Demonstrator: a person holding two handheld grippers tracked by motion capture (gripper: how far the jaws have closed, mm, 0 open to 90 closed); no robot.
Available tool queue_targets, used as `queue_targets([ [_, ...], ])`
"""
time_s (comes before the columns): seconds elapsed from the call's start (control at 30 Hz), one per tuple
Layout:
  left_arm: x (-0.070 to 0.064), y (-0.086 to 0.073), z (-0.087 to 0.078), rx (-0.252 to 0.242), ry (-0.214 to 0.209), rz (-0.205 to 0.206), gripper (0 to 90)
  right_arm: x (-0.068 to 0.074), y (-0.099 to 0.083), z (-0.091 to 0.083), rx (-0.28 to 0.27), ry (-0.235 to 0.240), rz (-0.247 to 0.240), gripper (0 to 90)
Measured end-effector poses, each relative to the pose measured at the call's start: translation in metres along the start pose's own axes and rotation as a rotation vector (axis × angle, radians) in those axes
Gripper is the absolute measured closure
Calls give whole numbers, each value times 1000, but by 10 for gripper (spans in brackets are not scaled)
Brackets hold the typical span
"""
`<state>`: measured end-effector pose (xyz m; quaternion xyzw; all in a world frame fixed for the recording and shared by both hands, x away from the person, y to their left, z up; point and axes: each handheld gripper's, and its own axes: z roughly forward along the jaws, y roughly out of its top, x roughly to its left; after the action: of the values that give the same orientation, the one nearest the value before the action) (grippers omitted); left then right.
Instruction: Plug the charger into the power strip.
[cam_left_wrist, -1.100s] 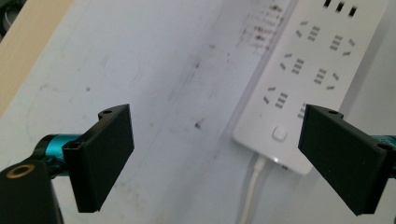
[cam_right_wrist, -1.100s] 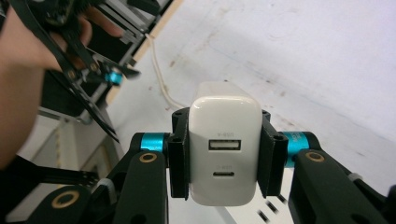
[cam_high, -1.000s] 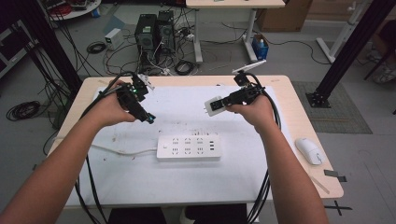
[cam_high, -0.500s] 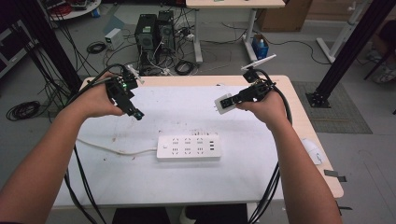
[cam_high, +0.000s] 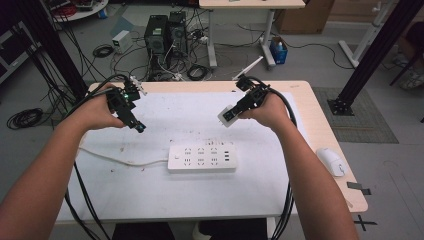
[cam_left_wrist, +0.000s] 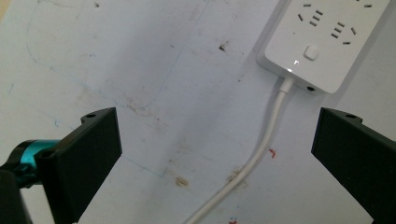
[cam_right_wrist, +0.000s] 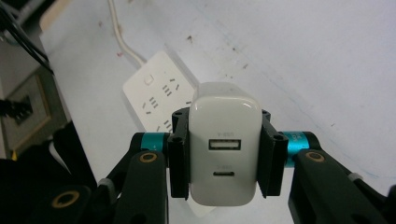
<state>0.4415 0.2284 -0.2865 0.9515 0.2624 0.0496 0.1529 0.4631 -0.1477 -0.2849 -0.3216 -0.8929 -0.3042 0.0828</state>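
The right tongs (cam_high: 227, 118) are clamped tight on a white charger (cam_right_wrist: 225, 147). Its two black jaws press on the charger's two sides. In the right gripper view the charger's flat face points back at the camera, and you can see two small plug holes on it, one above the other. The right hand (cam_high: 267, 107) holds these tongs up in the air above the desk (cam_high: 310, 100).

A white power strip (cam_high: 202, 158) lies flat on the desk. It is below the right tongs and a little closer to the person, not touching the charger. In the right gripper view part of the strip shows behind the charger, with its button and some of its sockets.

The left tongs (cam_high: 139, 127) are wide open with nothing between the jaws. The left hand (cam_high: 102, 107) holds them up over the desk too. In the left gripper view the two black jaws stand far apart, one at each side. Between them lies the bare white desk top with some small marks and stains. The white cord (cam_left_wrist: 261, 154) of the power strip runs across that gap and goes into the end of the strip, up ahead of the right-side jaw. The strip's button sits near that end.

A white computer mouse (cam_high: 331, 161) rests on the desk out past the right arm, near the edge. Black cables hang down from both tongs.
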Motion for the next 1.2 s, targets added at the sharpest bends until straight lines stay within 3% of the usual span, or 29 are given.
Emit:
queue_targets([
  [0.27, 5, -12, 6, 21, 0, -11, 16, 7, 9, 32, 149, -14, -119, 625],
  [0.3, 5, -12, 6, 21, 0, -11, 16, 7, 9, 32, 149, -14, -119, 625],
  [0.37, 7, -14, 7, 22, 0, -21, 16, 12, 11, 41, 209, -23, -179, 625],
  [0.57, 7, -17, 6, 25, -1, -21, 17, 24, 12, 57, 290, -11, -304, 625],
  [0.77, 6, -20, 7, 27, 3, -26, 16, 30, 10, 73, 377, -12, -365, 625],
  [1.07, 5, -26, 8, 25, 9, -41, 16, 37, 10, 92, 452, -22, -453, 625],
  [1.2, 7, -27, 7, 32, 14, -37, 16, 39, 10, 97, 457, -29, -468, 625],
])
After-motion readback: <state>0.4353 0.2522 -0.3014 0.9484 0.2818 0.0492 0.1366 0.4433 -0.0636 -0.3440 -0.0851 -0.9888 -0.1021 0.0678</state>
